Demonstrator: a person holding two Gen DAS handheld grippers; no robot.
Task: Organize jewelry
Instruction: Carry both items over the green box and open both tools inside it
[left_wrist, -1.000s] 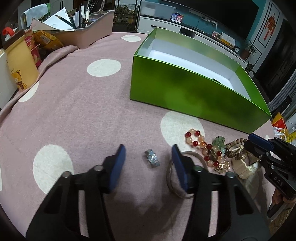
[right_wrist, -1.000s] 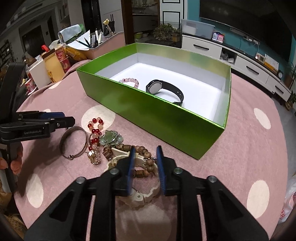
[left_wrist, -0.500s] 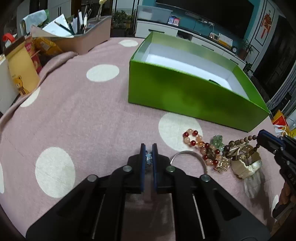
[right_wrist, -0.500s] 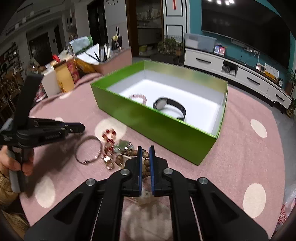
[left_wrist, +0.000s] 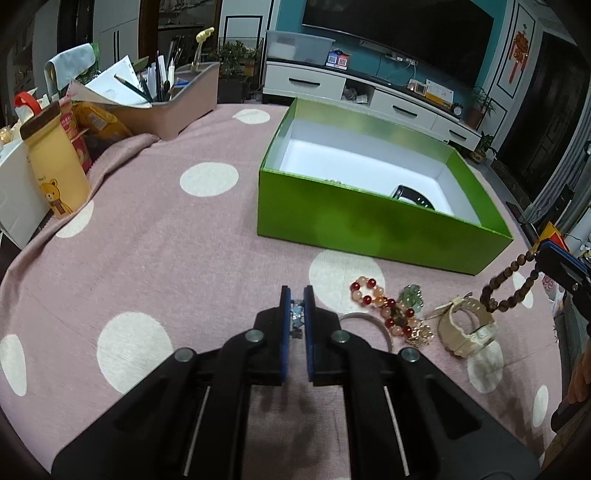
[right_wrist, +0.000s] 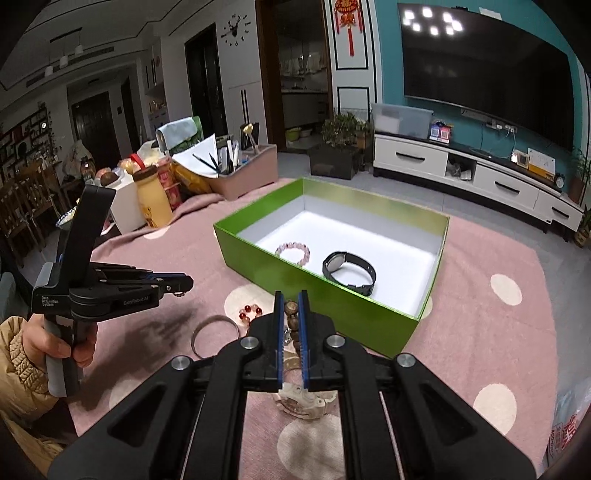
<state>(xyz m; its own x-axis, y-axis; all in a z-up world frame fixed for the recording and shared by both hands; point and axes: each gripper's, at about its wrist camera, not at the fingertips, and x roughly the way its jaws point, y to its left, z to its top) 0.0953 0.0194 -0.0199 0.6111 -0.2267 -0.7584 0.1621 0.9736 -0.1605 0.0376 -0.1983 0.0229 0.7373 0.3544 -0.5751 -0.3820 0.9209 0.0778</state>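
Left tongs (left_wrist: 296, 308) pinching metallic ring (left_wrist: 296, 313), right tongs (right_wrist: 291, 319) gripping wooden bead bracelet (left_wrist: 511, 286)

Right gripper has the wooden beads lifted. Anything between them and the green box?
Only the green box's near wall; the wooden bead bracelet in the right gripper hangs above it. Inside, a black watch and pink bracelet occupy the near floor.

Both claws are matte black plastic with blue-edged finger pads (right_wrist: 280, 314) and round silver screws. The left claw (right_wrist: 173, 286) bears white lettering; a bare hand (right_wrist: 55, 341) in a quilted tan sleeve grips its grey handle.
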